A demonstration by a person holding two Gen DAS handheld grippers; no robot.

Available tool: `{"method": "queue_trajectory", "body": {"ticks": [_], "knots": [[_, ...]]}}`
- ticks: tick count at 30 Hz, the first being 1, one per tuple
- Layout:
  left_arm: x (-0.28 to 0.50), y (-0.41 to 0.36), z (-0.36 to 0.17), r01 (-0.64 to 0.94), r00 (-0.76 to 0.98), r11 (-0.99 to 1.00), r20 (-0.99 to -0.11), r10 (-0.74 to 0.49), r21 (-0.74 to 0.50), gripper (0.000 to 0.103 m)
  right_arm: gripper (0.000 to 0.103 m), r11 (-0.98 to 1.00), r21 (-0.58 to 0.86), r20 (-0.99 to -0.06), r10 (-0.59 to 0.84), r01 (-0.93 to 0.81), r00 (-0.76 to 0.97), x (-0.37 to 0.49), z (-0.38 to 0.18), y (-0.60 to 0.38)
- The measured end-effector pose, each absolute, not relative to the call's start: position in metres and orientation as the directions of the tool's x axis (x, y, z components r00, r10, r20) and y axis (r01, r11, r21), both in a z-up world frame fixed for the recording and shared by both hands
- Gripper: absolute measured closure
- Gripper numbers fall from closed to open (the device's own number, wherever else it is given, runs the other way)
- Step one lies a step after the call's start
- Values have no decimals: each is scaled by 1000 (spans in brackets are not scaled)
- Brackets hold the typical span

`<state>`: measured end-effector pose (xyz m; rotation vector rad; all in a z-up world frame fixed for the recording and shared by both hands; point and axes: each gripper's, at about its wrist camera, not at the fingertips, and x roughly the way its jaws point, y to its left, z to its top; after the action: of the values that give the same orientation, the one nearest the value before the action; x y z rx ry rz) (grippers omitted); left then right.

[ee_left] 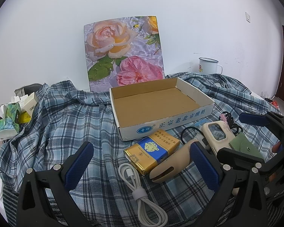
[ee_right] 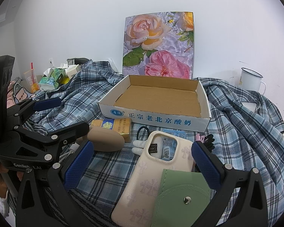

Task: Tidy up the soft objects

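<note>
- Nearest, the left gripper (ee_left: 141,160) has its fingers apart over a coiled white cable (ee_left: 142,193), with a gold and blue packet (ee_left: 153,153) and a tan case (ee_left: 172,160) just beyond.
- Beside it, the right gripper (ee_right: 142,160) also has its fingers spread, above a cream phone case (ee_right: 151,179) overlapped by a green pouch (ee_right: 181,194).
- Small items crowd the gap before the box: a hair tie (ee_right: 143,131) and a white plush piece (ee_right: 140,145).
- Further back, the open cardboard box (ee_left: 206,105) sits on the plaid cloth (ee_left: 66,117), its floor bare.
- Behind stand a flower picture (ee_left: 123,53), a mug (ee_left: 208,65) and tissue packs (ee_left: 7,121).
</note>
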<state>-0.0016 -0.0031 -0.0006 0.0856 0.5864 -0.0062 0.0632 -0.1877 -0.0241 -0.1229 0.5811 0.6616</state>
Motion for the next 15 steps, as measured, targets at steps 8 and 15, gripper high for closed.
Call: {"method": "queue_trajectory", "body": {"ticks": [8,15], "knots": [[-1,-3,-1,30,833,996,-552,19,79,0,0,788,73,-546,544,-611,637,64,-24,-188],[-3,-6,-2,52,829,996,-559,-4,70,0,0,793,79,-537,544,-604,645,62,-24,-190]]}}
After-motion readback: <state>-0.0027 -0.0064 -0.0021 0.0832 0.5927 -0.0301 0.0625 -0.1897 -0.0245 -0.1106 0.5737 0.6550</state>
